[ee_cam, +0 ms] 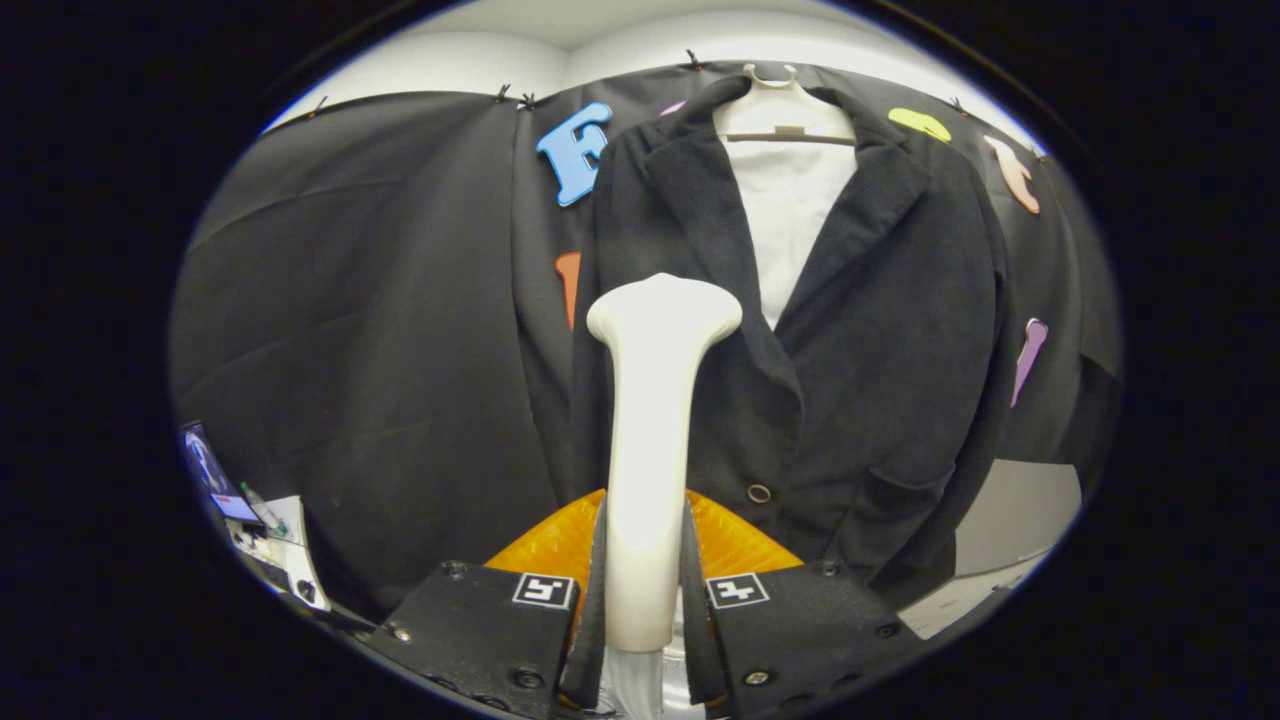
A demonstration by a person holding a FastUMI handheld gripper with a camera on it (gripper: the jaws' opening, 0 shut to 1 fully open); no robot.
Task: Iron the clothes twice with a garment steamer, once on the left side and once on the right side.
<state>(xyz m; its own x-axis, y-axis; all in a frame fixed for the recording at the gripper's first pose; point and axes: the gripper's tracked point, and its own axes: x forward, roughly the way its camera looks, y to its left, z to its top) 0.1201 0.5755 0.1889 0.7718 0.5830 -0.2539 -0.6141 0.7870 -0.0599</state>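
The single fisheye camera rides on the gripper (645, 600), looking forward and slightly upward along its fingers (590, 600), close to the dark woollen jacket (880, 330) hanging on a white hanger (785, 110) straight ahead.

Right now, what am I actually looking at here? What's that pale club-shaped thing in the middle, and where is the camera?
The camera rides on a hand-held gripper that a person carries; there is no robot arm. It looks forward along the two jaws, the dark plates with square markers at the bottom. They are closed on the handle of a white garment steamer, whose wide head points up. Just beyond it hangs a dark jacket on a white hanger, with something white inside the collar. The steamer head sits in front of the jacket's left half as seen from here; whether it touches is unclear.
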